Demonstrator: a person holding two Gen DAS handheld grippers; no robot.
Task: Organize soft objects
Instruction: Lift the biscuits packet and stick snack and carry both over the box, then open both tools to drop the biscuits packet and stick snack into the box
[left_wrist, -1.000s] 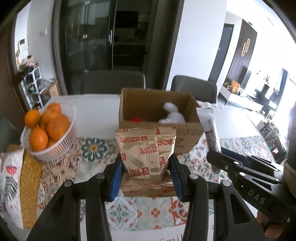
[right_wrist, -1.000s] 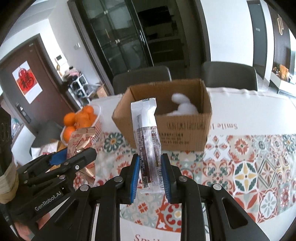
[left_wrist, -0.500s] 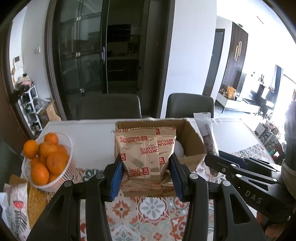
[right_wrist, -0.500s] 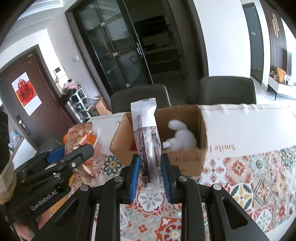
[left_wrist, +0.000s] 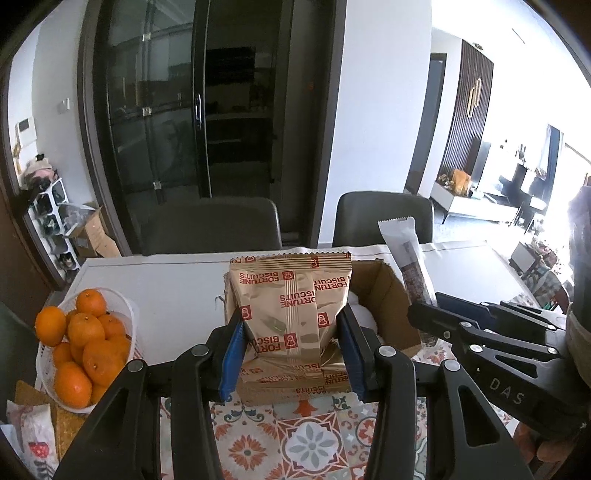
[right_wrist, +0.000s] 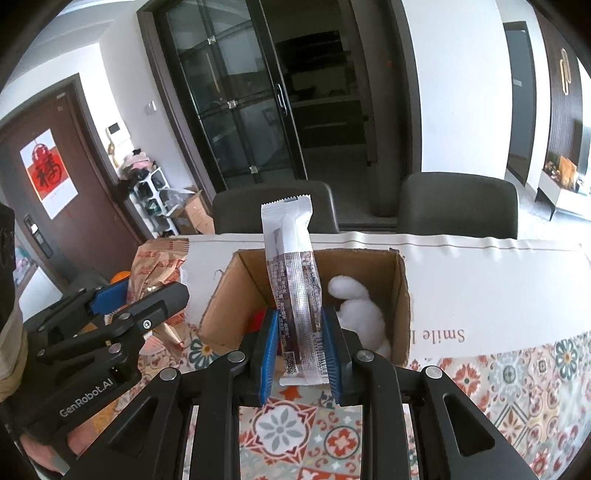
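Observation:
My left gripper (left_wrist: 291, 349) is shut on a gold Fortune Biscuits packet (left_wrist: 290, 314) and holds it upright just in front of the open cardboard box (left_wrist: 391, 306). My right gripper (right_wrist: 300, 350) is shut on a long white and dark snack bar wrapper (right_wrist: 295, 291), held upright over the box's (right_wrist: 400, 295) near edge. Inside the box lie a white plush toy (right_wrist: 356, 308) and something red (right_wrist: 260, 317). The left gripper and biscuit packet (right_wrist: 159, 266) show at the left of the right wrist view; the bar wrapper (left_wrist: 408, 262) shows in the left wrist view.
A white basket of oranges (left_wrist: 83, 347) stands at the table's left. A printed pouch (left_wrist: 33, 439) lies by the near left corner. Two dark chairs (left_wrist: 214, 225) stand behind the table. The patterned tablecloth (right_wrist: 517, 373) covers the near side.
Both grippers rose and moved forward toward the box with their packets; the views now look down into the box from higher up. The grips have not changed.

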